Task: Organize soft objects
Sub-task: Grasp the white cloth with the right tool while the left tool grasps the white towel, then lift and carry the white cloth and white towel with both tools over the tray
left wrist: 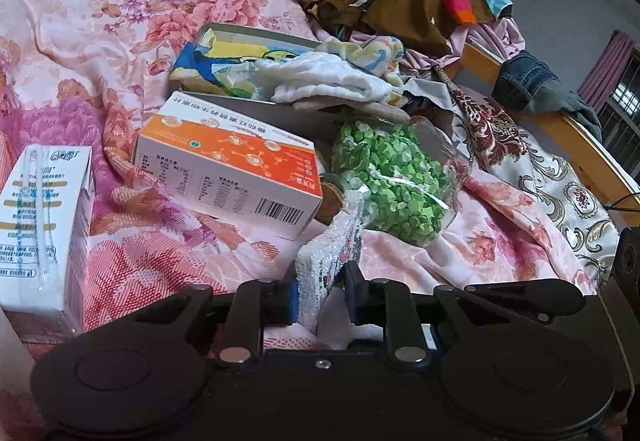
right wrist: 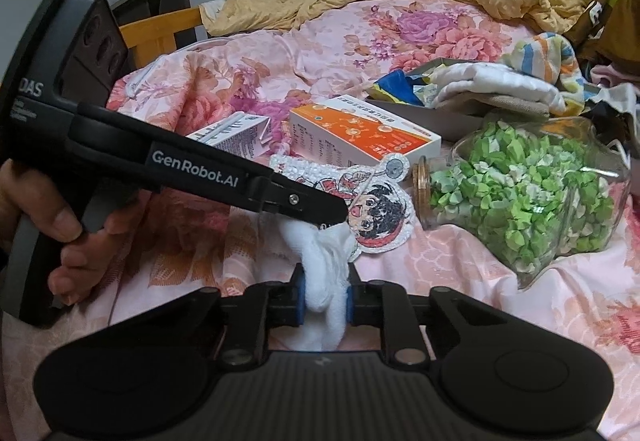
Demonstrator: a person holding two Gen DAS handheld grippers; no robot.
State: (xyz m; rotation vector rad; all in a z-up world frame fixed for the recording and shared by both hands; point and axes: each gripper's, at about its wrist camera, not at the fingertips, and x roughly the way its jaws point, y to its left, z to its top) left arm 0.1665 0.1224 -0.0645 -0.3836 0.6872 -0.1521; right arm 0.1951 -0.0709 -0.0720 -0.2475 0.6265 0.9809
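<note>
Pink floral bedsheet (left wrist: 132, 21), orange-white box (left wrist: 228, 161)

Cartoon patch (right wrist: 370, 211): flat, white-beaded, boy's face printed; clamped at one edge, above the bedsheet (right wrist: 460, 281). White cloth (right wrist: 326, 281): soft, bunched, clamped, touching the patch's lower edge.

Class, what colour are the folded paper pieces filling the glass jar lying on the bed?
Green, light and dark mixed, in the glass jar; clearest in the right wrist view.
</note>
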